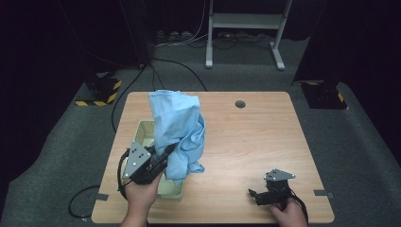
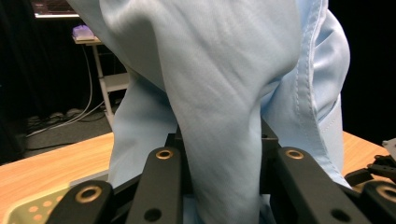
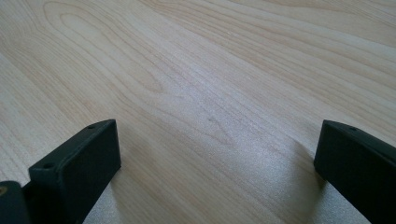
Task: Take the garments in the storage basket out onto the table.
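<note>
A light blue cloth [image 1: 177,132] hangs bunched and lifted above a pale green perforated basket [image 1: 143,128] at the table's left front. My left gripper [image 1: 166,153], held by a hand low on the left, is shut on the cloth's lower part. In the left gripper view the cloth [image 2: 210,93] runs down between the black jaws of the left gripper [image 2: 227,154], and a corner of the basket [image 2: 28,210] shows at the bottom left. My right gripper [image 1: 254,194] rests low at the table's front right; in its own view the right gripper [image 3: 215,154] stands open over bare wood.
The wooden table [image 1: 255,142] has a round cable hole [image 1: 240,103] near its far edge. Grey carpet surrounds it. A white metal stand [image 1: 246,28] and loose cables lie behind, with yellow-black striped bases [image 1: 99,92] at both sides.
</note>
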`<state>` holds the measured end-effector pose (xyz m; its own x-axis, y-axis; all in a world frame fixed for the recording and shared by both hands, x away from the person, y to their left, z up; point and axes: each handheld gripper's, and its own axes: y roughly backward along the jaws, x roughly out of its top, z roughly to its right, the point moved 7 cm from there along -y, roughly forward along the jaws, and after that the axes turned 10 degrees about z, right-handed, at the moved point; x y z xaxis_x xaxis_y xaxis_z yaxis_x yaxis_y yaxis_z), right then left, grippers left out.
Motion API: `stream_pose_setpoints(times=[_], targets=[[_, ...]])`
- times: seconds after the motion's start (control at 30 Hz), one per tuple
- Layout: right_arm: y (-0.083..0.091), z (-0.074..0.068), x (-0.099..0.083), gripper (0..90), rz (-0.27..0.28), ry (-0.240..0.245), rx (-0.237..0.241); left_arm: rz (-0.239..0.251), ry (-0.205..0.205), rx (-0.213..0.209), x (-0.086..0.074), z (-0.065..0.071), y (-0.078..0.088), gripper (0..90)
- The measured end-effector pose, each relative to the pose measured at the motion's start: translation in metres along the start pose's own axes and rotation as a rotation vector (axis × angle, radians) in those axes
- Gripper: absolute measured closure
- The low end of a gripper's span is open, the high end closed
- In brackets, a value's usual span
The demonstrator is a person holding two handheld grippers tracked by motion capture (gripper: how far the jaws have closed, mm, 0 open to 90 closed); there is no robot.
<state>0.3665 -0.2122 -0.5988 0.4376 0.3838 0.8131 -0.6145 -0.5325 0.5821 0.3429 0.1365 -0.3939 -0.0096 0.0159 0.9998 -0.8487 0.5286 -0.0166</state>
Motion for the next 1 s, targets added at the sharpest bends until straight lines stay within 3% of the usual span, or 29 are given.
stream_pose_setpoints(times=[0.47, 1.0], targets=[[0.000, 0.000, 0.000, 0.3, -0.002, 0.002, -0.001, 0.017, 0.011, -0.046, 0.005, 0.018, -0.013, 72.0], [0.000, 0.000, 0.000, 0.2, -0.003, 0.001, -0.001, 0.019, 0.010, -0.130, 0.007, 0.047, -0.035, 72.0]])
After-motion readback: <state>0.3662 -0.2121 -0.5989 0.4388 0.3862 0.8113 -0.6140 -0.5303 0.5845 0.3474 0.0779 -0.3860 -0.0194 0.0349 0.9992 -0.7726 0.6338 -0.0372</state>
